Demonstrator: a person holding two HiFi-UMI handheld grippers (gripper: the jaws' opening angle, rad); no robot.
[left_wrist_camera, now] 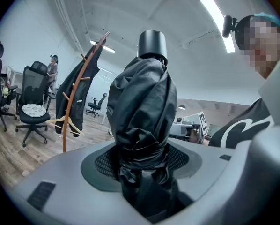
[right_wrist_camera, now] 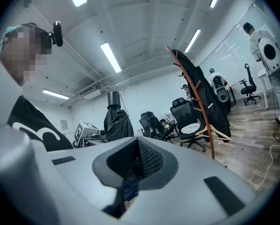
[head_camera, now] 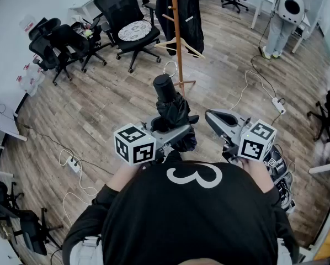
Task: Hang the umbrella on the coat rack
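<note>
An office with a plank floor is spreading out below the person, with black swivel chairs standing along the far left side and cables and a power strip lying on the boards.

The umbrella, folded and wrapped in its black fabric, is standing upright in front of the person's chest, its round black cap pointing up. The left gripper is clamping it: in the left gripper view the bunched fabric is filling the gap and both pads are pressing into it low on the bundle. This gripper is reaching forward from the person's left side and tipping slightly downward, its marker cube sitting near the body.

The right gripper is being held level just to the right of the umbrella, apart from it, aiming forward. Its jaws are resting together with nothing between them.

The coat rack, a wooden pole with pegs, is standing well beyond the umbrella. A dark coat is hanging on it, and a wooden hanger is dangling lower on the pole. Another person is standing at the far right of the room.
</note>
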